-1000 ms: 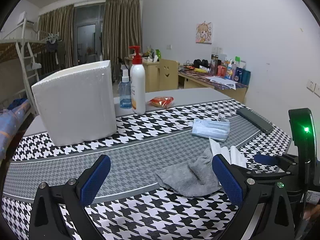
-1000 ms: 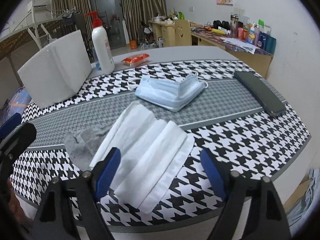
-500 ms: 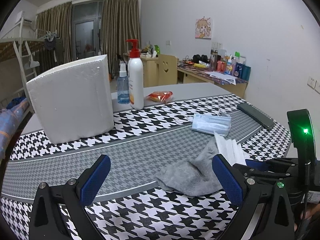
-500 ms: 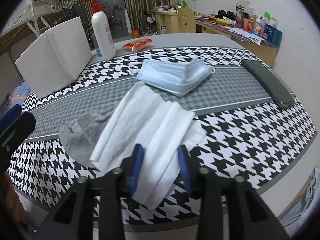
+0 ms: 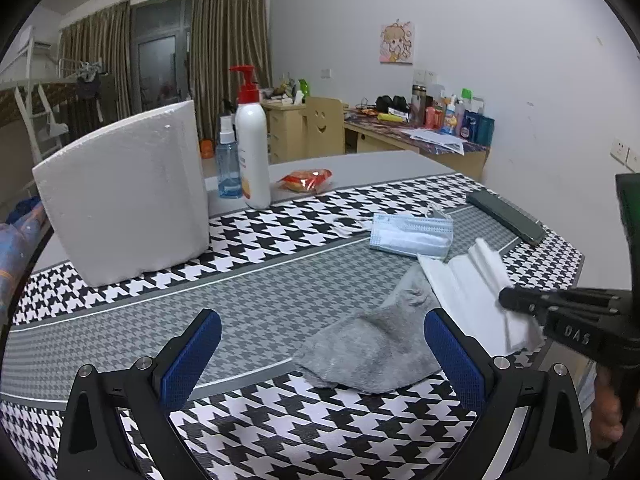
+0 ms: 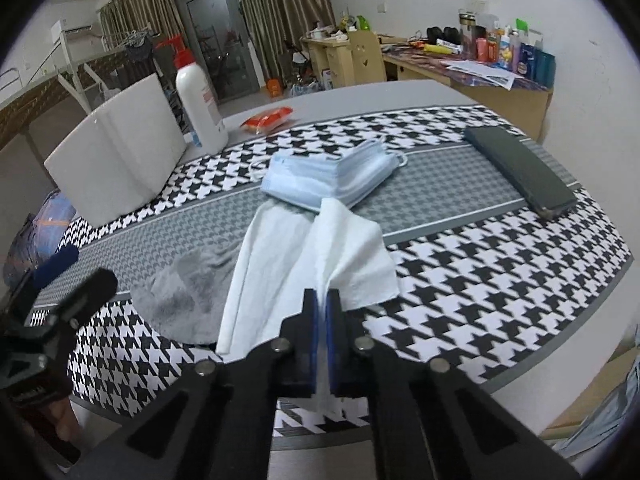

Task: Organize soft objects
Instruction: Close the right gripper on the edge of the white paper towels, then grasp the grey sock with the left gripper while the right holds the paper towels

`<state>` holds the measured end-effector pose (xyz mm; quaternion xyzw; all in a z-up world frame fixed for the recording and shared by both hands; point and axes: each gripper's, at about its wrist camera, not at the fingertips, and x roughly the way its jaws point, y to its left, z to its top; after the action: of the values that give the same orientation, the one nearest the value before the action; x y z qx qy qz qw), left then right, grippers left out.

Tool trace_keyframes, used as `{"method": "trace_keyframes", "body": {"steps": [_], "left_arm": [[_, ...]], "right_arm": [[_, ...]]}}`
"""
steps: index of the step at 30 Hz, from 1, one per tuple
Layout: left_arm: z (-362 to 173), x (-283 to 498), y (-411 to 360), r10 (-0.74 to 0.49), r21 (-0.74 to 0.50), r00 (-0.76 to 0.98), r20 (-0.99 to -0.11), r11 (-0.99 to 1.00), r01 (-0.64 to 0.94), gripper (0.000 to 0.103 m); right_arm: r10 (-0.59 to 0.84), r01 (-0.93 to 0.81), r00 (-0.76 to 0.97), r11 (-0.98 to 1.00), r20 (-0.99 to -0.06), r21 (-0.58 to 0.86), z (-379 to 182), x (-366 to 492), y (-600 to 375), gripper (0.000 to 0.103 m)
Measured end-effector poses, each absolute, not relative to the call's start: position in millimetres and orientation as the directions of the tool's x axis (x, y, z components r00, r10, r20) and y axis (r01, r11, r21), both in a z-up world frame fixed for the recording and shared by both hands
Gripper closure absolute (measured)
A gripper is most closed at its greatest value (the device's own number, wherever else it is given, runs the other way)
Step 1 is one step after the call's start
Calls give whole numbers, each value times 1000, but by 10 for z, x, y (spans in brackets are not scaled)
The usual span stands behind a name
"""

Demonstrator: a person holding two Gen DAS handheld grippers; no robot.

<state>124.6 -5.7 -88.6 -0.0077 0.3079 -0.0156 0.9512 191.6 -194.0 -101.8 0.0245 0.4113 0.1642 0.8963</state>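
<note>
The white folded tissue cloth (image 6: 308, 248) lies in the lower middle of the right wrist view, its near edge pinched between the closed blue pads of the right gripper (image 6: 322, 308), its far end touching the stack of pale blue pleated face masks (image 6: 328, 178) just above it in the frame; in the left wrist view the same cloth (image 5: 468, 288) rises off the table at centre right, so the near part looks lifted while the far part rests on the patterned surface. Its left edge overlaps the crumpled grey knit sock (image 6: 184, 292), which sits at lower left of centre. To do this lift well, I judge the grip should stay firm on the thin edge and the pull go up and toward the holder, slowly, so the cloth peels free without dragging the masks or the sock with it; a sideways tug could unfold the pleats. The left gripper (image 5: 320, 356) spreads wide open at the bottom of its own view, holding nothing, with the sock (image 5: 376, 348) between its fingers, well placed to pin or take that next. Further out, the black-and-white houndstooth table cover (image 6: 500, 280) carries a white foam block (image 5: 124, 196) at left, a white pump bottle with a red head (image 5: 252, 140) behind it, a flat dark grey case (image 6: 520, 172) at right, and an orange snack packet (image 5: 306, 180) near the back
</note>
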Motion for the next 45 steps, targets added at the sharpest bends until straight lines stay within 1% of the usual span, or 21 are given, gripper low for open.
{"method": "trace_keyframes", "body": {"steps": [10, 17, 18, 20, 22, 23, 24, 30, 32, 35, 36, 38, 41, 43, 44, 45], "left_arm": [[-969, 1343, -144, -44, -28, 781, -623, 999, 34, 1], [-1041, 1431, -231, -71, -44, 754, -653, 997, 56, 1], [-1049, 1441, -238, -73, -45, 751, -656, 997, 57, 1], [-1069, 1466, -258, -77, -49, 742, -666, 997, 60, 1], [-1088, 1500, -276, -82, -52, 733, -676, 997, 64, 2], [-1096, 1514, -289, -85, -53, 729, -679, 996, 67, 2], [-1100, 1525, -301, -86, -51, 727, -681, 996, 69, 5], [-1184, 1601, -425, -106, -42, 691, -715, 993, 109, 21], [-1221, 1631, -466, -108, -37, 676, -729, 992, 118, 23], [-1272, 1673, -517, -96, -21, 654, -750, 992, 121, 35], [-1284, 1683, -527, -100, -23, 647, -756, 992, 126, 41], [-1298, 1691, -545, -88, -11, 640, -763, 992, 124, 44], [-1306, 1698, -538, -66, 5, 638, -767, 994, 108, 53], [-1302, 1692, -519, -51, 15, 642, -765, 995, 96, 61], [-1299, 1685, -509, -42, 21, 644, -764, 996, 91, 63], [-1299, 1684, -500, -38, 24, 645, -763, 996, 87, 67]], "right_arm": [[224, -186, 659, 974, -718, 133, -945, 1982, -2224, 97], [235, -207, 625, 969, -744, 132, -1070, 2035, -2225, 96], [237, -206, 620, 969, -748, 136, -1089, 2046, -2234, 94], [245, -204, 610, 968, -753, 149, -1120, 2063, -2258, 82], [251, -196, 605, 967, -756, 164, -1142, 2076, -2289, 55], [255, -197, 606, 966, -753, 168, -1140, 2067, -2295, 50], [256, -197, 612, 966, -748, 170, -1134, 2064, -2309, 46], [261, -201, 611, 964, -747, 172, -1153, 2074, -2344, 45], [263, -201, 606, 964, -751, 175, -1169, 2083, -2358, 45], [266, -205, 604, 963, -751, 176, -1176, 2086, -2378, 45], [265, -204, 603, 963, -752, 176, -1176, 2089, -2383, 45], [266, -202, 602, 963, -753, 178, -1180, 2090, -2401, 45], [267, -202, 599, 963, -755, 180, -1185, 2093, -2422, 45], [267, -202, 598, 963, -756, 180, -1187, 2089, -2431, 45], [268, -203, 598, 962, -755, 181, -1185, 2087, -2436, 45], [268, -204, 598, 962, -755, 181, -1185, 2085, -2440, 45]]}}
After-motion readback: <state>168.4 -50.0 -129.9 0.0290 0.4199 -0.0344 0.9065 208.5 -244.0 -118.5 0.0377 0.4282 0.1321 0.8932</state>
